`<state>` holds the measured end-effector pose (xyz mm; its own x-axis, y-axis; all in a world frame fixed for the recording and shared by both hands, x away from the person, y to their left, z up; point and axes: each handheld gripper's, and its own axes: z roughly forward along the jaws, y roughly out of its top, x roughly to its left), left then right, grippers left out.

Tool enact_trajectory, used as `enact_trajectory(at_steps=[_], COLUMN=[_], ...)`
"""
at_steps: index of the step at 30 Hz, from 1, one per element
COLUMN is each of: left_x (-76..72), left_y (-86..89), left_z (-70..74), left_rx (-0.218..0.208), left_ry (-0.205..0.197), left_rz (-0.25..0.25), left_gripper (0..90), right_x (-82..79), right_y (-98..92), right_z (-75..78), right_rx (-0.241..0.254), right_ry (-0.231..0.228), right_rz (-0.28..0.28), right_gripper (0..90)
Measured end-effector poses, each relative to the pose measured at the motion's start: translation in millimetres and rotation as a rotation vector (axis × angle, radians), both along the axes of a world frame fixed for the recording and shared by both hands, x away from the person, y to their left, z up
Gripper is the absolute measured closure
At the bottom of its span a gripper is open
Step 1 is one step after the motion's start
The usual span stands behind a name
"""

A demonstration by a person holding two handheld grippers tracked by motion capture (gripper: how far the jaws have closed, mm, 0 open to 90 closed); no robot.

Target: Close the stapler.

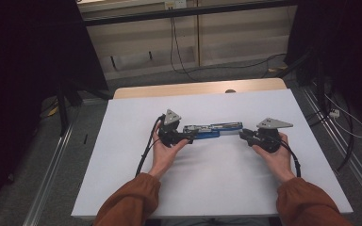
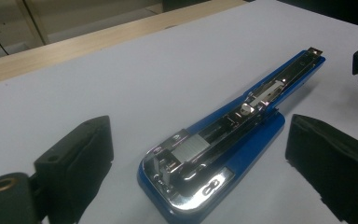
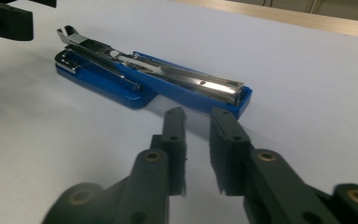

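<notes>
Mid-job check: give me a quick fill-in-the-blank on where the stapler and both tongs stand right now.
1. The stapler on the white table has a ____ plastic body.
2. It lies swung ____, its metal magazine exposed.
3. The left tongs stand wide on either side of the stapler's chrome end without ____ it.
4. The right tongs hold ____ between them.

Missing words: blue; open; touching; nothing

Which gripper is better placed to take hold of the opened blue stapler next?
Left. The left gripper has its jaws wide astride the stapler; the right gripper is nearly closed, just short of it.
</notes>
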<state>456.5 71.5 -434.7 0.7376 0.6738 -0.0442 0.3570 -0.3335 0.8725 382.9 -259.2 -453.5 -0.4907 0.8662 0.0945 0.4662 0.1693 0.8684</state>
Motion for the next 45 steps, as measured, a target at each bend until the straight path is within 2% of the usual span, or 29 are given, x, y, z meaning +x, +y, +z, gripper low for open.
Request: enact_trajectory(at_steps=[3,6,10,12,17,19,22,23,27,29,35,37,38,45], left_x=[1.2,3.1,2.0,0.9,-3.6,-5.3,-5.0,-4.4,-1.7,-0.9,-0.6,-0.5,-0.9,-0.1], left_y=[2.8,7.3,8.4,6.4,1.7,0.1,-1.4,-1.7,-2.4,-2.9,-5.1,-5.6,-6.7,-6.2], left_z=[1.1,2.1,3.6,2.5,0.0,-1.1,-4.7,-5.8,-11.8,-13.4,-17.4,-18.0,-19.3,-19.5], left_rx=[-0.005,-0.003,0.009,0.006,0.021,0.021,0.048,0.069,0.071,0.090,0.100,0.114,0.099,0.102], left_ry=[0.004,0.003,-0.021,-0.005,-0.025,-0.018,-0.010,-0.006,0.027,0.023,0.048,0.044,0.056,0.055], left_rz=[0.008,0.024,0.018,0.000,-0.033,-0.047,-0.070,-0.066,-0.072,-0.074,-0.066,-0.069,-0.070,-0.074], left_gripper=[11.7,19.3,36.2,46.6,69.9,79.3,89.1,90.0,90.0,90.0,90.0,90.0,90.0,90.0], right_x=[0.1,0.0,0.2,0.4,1.2,1.4,2.1,2.4,5.7,7.2,13.7,15.5,16.2,20.2], right_y=[-0.2,1.2,2.8,3.4,2.9,1.6,0.3,0.0,-0.2,0.0,0.0,0.0,0.0,2.4], right_z=[-2.3,-3.1,-3.9,-4.7,-4.5,-4.4,-4.7,-4.2,-1.5,-2.3,-4.5,-5.4,-5.9,-8.5], right_rx=[-0.018,-0.034,-0.041,-0.045,-0.053,-0.055,-0.046,-0.043,-0.047,-0.052,-0.082,-0.095,-0.096,-0.119], right_ry=[-0.011,-0.009,-0.001,0.004,0.004,0.011,0.024,0.028,0.015,0.016,0.023,0.036,0.045,0.078], right_rz=[-0.001,0.011,0.025,0.028,0.032,0.028,0.023,0.024,0.031,0.034,0.017,0.014,0.014,0.026], right_gripper=[89.0,90.0,90.0,90.0,90.0,90.0,90.0,90.0,90.0,90.0,90.0,90.0,90.0,90.0])
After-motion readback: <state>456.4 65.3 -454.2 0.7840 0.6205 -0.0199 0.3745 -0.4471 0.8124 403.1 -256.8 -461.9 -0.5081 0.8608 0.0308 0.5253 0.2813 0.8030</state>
